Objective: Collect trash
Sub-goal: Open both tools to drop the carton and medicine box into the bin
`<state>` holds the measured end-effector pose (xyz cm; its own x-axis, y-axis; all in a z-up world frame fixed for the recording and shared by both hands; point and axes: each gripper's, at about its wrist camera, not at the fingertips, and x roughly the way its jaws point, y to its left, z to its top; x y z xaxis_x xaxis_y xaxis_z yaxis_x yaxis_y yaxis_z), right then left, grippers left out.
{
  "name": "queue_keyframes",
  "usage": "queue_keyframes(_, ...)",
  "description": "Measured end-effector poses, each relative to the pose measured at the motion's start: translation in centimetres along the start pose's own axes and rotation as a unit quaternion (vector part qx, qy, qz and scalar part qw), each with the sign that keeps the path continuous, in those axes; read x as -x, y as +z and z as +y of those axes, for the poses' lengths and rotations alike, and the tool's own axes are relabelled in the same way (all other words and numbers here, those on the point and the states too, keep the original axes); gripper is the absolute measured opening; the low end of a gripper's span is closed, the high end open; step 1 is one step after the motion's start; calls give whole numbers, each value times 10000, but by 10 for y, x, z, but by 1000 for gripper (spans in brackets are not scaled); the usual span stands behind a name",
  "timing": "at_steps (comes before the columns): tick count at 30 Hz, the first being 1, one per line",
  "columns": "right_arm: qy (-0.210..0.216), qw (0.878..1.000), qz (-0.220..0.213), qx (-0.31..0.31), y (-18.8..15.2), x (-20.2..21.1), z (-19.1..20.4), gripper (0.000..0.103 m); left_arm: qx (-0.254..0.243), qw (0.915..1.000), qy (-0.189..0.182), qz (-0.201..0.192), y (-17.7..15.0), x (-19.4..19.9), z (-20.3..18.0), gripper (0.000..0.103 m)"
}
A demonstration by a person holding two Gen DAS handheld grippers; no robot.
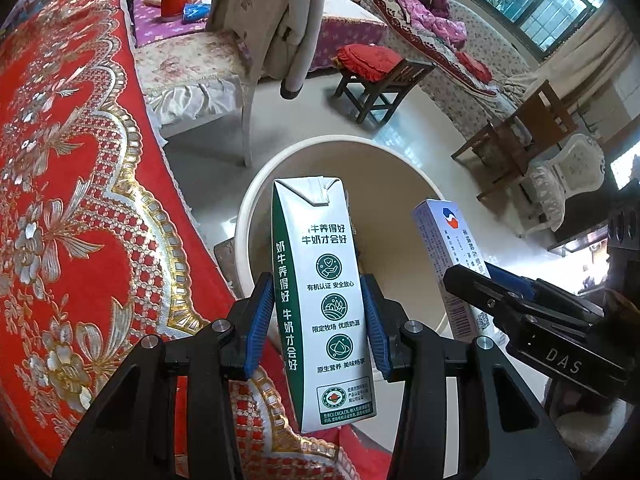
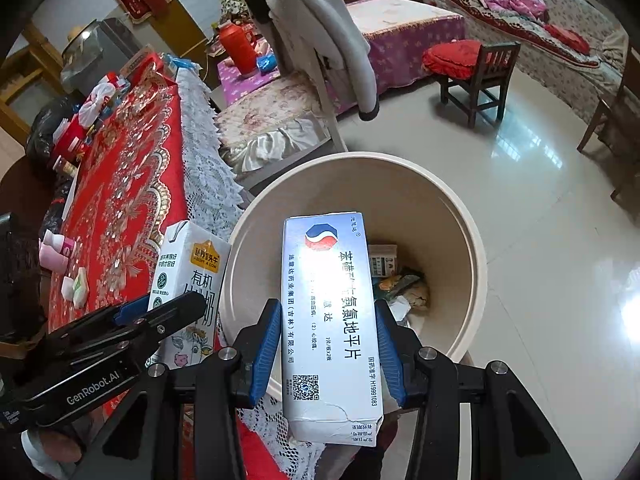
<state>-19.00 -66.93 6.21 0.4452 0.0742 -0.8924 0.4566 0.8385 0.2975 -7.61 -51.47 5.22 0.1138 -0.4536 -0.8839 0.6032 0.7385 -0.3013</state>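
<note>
My left gripper (image 1: 318, 320) is shut on a white and green milk carton (image 1: 320, 296), held upright over the near rim of a beige trash bin (image 1: 256, 192). My right gripper (image 2: 326, 348) is shut on a pale blue medicine box (image 2: 328, 320), held over the same bin (image 2: 468, 240). The bin holds some wrappers and a small box at its bottom (image 2: 396, 280). In the left wrist view the medicine box (image 1: 444, 240) and right gripper (image 1: 480, 284) show at the right. In the right wrist view the milk carton (image 2: 192, 272) and left gripper (image 2: 168, 312) show at the left.
A table with a red and gold cloth (image 1: 60, 200) stands to the left, with small pink and white items on it (image 2: 60, 252). A chair draped with a grey coat (image 2: 316, 32), a wooden stool with a red cushion (image 2: 476, 68) and a sofa stand beyond the bin on a glossy floor.
</note>
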Motion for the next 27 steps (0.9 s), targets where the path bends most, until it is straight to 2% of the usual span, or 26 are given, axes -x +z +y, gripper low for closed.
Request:
queue_keyframes(7,-36,10000,52,-37,1,-6,-4,44,50,10000,-6,-6,0,0,-2,41)
queue_keyframes(22,-133,9998,147,-83,3,-13,-12,44,241,9994,-261,28,5,-6,-1,42)
queue_keyframes(25,-182,9996,161,-137,3,-15,-13,45,261,9991,-324,36,6,-6,0,52)
queue_keyframes(27,-197,9994,180,-201,2,-15,-16,48,284,9990,-348,7,7,-4,0,53)
